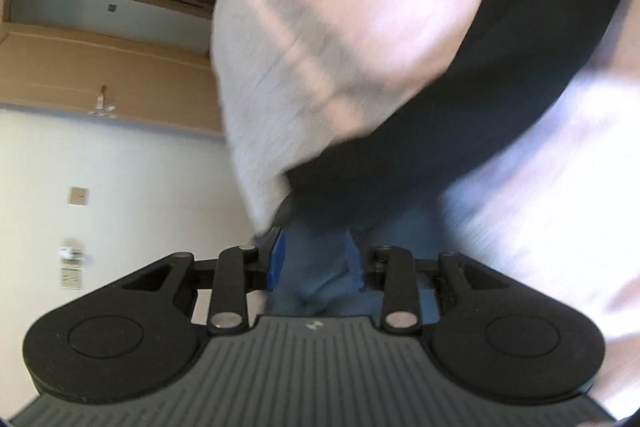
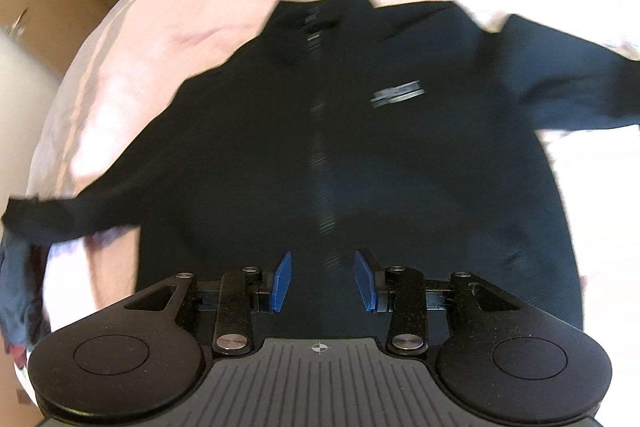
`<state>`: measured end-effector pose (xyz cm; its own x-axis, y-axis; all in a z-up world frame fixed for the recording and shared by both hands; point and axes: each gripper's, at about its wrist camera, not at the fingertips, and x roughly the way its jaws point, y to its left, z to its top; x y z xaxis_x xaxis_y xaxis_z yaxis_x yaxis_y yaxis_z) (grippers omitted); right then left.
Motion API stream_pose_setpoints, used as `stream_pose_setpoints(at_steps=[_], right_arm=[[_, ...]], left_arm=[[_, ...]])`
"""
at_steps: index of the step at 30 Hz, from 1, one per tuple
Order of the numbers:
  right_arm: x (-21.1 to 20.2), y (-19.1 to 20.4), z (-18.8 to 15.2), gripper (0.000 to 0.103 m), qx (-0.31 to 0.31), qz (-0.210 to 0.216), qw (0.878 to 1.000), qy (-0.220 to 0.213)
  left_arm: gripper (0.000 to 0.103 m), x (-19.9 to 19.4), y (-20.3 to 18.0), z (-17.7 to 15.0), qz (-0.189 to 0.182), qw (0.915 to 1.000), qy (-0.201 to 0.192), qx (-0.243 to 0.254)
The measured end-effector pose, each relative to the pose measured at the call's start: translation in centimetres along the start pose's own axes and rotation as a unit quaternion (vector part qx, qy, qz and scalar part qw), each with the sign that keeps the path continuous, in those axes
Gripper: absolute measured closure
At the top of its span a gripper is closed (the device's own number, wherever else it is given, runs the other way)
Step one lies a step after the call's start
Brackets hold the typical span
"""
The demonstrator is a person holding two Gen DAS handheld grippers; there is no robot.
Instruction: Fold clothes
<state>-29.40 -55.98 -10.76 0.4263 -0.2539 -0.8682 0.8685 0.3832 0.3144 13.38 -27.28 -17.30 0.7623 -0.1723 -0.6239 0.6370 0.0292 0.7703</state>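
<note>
On the left, the left gripper (image 1: pixel 316 259) has its blue fingers (image 1: pixel 277 258) apart with only blurred blue cloth (image 1: pixel 312 291) seen past them; whether they touch it cannot be told. Beyond lies the pale bed (image 1: pixel 360 7). The dark jacket (image 2: pixel 360 155) lies flat on the bed (image 2: pixel 168 39), collar away, sleeves spread to both sides. The right gripper (image 2: pixel 323 281) hovers over its hem, fingers apart, nothing between them.
</note>
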Motion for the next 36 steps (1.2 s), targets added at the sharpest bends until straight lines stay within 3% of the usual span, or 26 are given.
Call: stream_pose_setpoints(at_steps=[6, 10, 13, 15, 16, 17, 18, 21, 23, 24, 25, 28, 29, 30, 33, 34, 35, 36], right_arm=[[-0.4, -9.0, 4.3, 0.064, 0.007, 0.011, 1.000, -0.005], [-1.5, -15.9, 7.3, 0.064, 0.004, -0.006, 1.000, -0.013], [-2.8, -22.5, 9.1, 0.064, 0.057, -0.025, 0.998, -0.033], [-4.1, -27.1, 9.3, 0.062, 0.133, -0.018, 0.989, -0.056], [-4.8, -29.3, 9.0, 0.051, 0.178, -0.003, 0.981, -0.075], [-5.3, -31.4, 8.6, 0.031, 0.223, 0.012, 0.970, -0.094], [-5.8, -33.1, 8.0, 0.025, 0.265, 0.028, 0.957, -0.115], [-6.6, -36.7, 6.2, 0.024, 0.353, 0.086, 0.913, -0.182], [-6.4, -38.4, 5.0, 0.024, 0.408, 0.148, 0.870, -0.234], [-6.2, -39.2, 4.4, 0.024, 0.437, 0.178, 0.843, -0.258], [-5.6, -40.1, 3.9, 0.024, 0.476, 0.208, 0.809, -0.276], [-3.0, -42.0, 2.2, 0.024, 0.583, 0.289, 0.692, -0.311], [-2.3, -42.5, 1.9, 0.024, 0.603, 0.302, 0.668, -0.316], [-1.7, -42.9, 1.7, 0.024, 0.617, 0.306, 0.651, -0.320], [-0.8, -43.9, 1.6, 0.025, 0.635, 0.271, 0.645, -0.328], [-1.5, -44.1, 1.5, 0.026, 0.636, 0.235, 0.653, -0.338], [-2.3, -44.3, 1.4, 0.039, 0.634, 0.200, 0.662, -0.346], [-3.2, -44.4, 1.8, 0.050, 0.620, 0.172, 0.679, -0.353]], left_arm=[[0.069, -6.6, -6.4, 10.7, -0.043, 0.9984, -0.037, 0.002], [0.067, -9.8, -12.6, 17.3, -0.080, 0.9942, -0.063, 0.033], [0.067, -11.4, -16.5, 22.0, -0.101, 0.9893, -0.086, 0.059], [0.067, -13.2, -18.5, 24.7, -0.114, 0.9847, -0.105, 0.079], [0.067, -14.0, -19.3, 25.6, -0.117, 0.9826, -0.114, 0.088], [0.067, -14.7, -20.1, 26.9, -0.119, 0.9802, -0.124, 0.099], [0.067, -15.5, -20.7, 27.9, -0.121, 0.9779, -0.131, 0.109], [0.066, -16.6, -22.2, 30.3, -0.123, 0.9715, -0.147, 0.139], [0.066, -16.7, -23.2, 31.9, -0.123, 0.9678, -0.154, 0.157], [0.066, -16.9, -23.4, 32.4, -0.122, 0.9664, -0.156, 0.164], [0.066, -17.1, -23.6, 32.8, -0.121, 0.9649, -0.157, 0.171], [0.066, -17.4, -24.1, 33.7, -0.115, 0.9616, -0.160, 0.191], [0.066, -17.0, -23.9, 33.9, -0.113, 0.9607, -0.161, 0.196], [0.066, -17.0, -23.9, 34.0, -0.111, 0.9601, -0.162, 0.199], [0.066, -17.7, -23.9, 34.0, -0.105, 0.9584, -0.162, 0.210], [0.066, -17.8, -23.9, 34.0, -0.103, 0.9580, -0.163, 0.213], [0.066, -17.9, -23.8, 34.0, -0.102, 0.9578, -0.163, 0.213], [0.066, -18.0, -23.7, 33.9, -0.102, 0.9577, -0.164, 0.214]])
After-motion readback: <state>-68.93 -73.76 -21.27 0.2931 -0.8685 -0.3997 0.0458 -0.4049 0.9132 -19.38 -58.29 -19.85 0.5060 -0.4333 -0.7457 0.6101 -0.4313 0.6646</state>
